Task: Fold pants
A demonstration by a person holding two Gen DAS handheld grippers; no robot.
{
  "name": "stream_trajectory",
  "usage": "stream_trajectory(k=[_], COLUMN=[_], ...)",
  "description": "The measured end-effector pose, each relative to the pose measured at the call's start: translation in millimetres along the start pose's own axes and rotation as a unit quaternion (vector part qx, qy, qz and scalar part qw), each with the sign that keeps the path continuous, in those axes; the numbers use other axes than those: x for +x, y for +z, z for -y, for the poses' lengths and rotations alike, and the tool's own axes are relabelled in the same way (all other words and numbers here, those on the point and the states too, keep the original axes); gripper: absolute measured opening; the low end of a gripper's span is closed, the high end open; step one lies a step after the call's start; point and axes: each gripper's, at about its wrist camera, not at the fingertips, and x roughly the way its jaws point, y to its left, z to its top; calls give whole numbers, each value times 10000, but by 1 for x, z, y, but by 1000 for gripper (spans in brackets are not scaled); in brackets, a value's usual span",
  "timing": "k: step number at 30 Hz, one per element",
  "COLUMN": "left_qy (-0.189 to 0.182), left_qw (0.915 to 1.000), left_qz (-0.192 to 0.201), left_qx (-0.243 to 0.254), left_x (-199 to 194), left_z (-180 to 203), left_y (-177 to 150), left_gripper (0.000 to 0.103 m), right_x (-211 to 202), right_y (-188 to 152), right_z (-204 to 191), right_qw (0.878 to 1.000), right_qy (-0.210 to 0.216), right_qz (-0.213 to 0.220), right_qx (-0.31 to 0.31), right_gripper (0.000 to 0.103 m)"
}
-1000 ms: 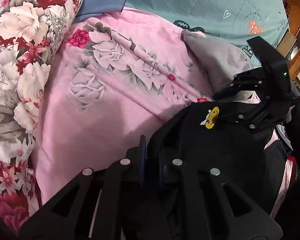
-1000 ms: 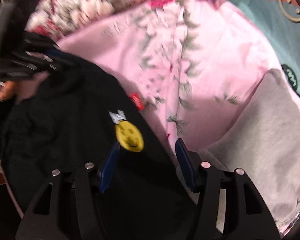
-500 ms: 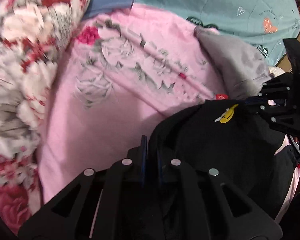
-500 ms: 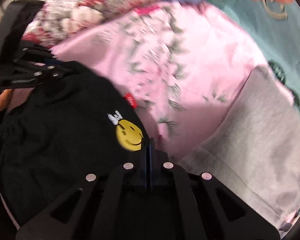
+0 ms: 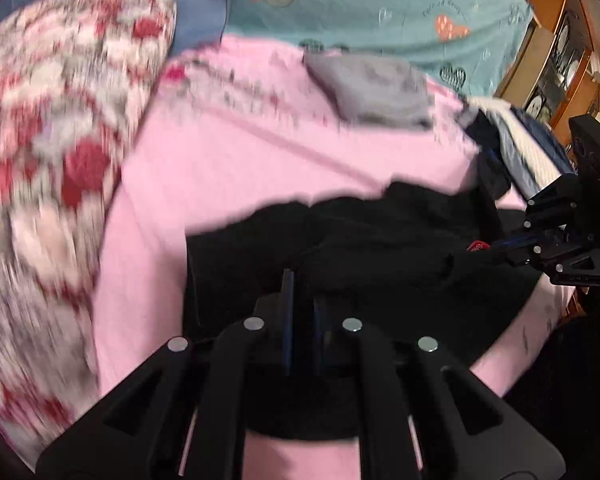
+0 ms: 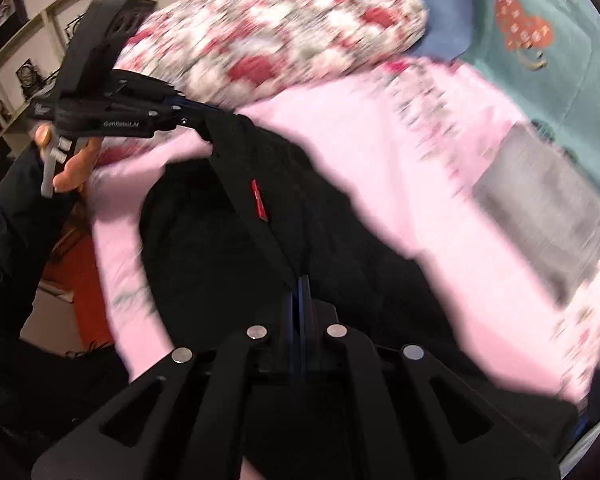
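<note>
The black pants [image 5: 380,240] hang stretched between my two grippers above the pink floral sheet [image 5: 220,168]. My left gripper [image 5: 302,292] is shut on one edge of the pants; it also shows in the right wrist view [image 6: 196,114], pinching a corner. My right gripper [image 6: 300,292] is shut on the other edge of the pants [image 6: 228,248], near a small red tag [image 6: 259,200]; it shows in the left wrist view [image 5: 488,248] at the right. Both views are motion-blurred.
A folded grey garment [image 5: 372,88] lies on the sheet further back. A red-and-white floral pillow [image 5: 52,152] lies at the left. A teal blanket [image 5: 380,8] covers the far side. A pile of dark clothes [image 5: 516,152] and wooden furniture [image 5: 556,40] stand at the right.
My right gripper closed on the pants. Both grippers have lifted and pulled the pants back towards the near bed edge; the smiley patch no longer shows.
</note>
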Motion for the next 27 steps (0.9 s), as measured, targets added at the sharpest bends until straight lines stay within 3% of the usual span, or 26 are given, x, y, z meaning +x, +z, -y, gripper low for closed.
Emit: stream_trajectory(k=[2, 5, 9, 17, 20, 24, 27], left_qy=[-32, -39, -78, 488, 624, 541, 433], left_qw=[9995, 9991, 9996, 9982, 9959, 9947, 9975], left_qz=[-314, -369, -223, -54, -224, -774, -526], left_qx=[-99, -186, -180, 346, 612, 411, 204], left_x=[14, 21, 14, -10, -14, 15, 10], left_z=[-5, -11, -13, -4, -5, -23, -27], left_y=[-24, -41, -41, -19, -14, -31, -44], left_gripper=[9, 9, 12, 12, 14, 14, 14], right_x=[22, 42, 53, 33, 33, 52, 66], right_y=[-18, -29, -29, -21, -16, -20, -26], right_z=[-15, -27, -35, -39, -46, -54, -59], right_qw=[9996, 9990, 9990, 9982, 9977, 9969, 9974], right_qy=[211, 274, 170, 488, 612, 702, 607], right_qz=[-134, -245, -322, -33, -4, -249, -368], right_qx=[105, 237, 256, 353, 292, 235, 127], right_gripper=[2, 2, 2, 2, 2, 2, 3])
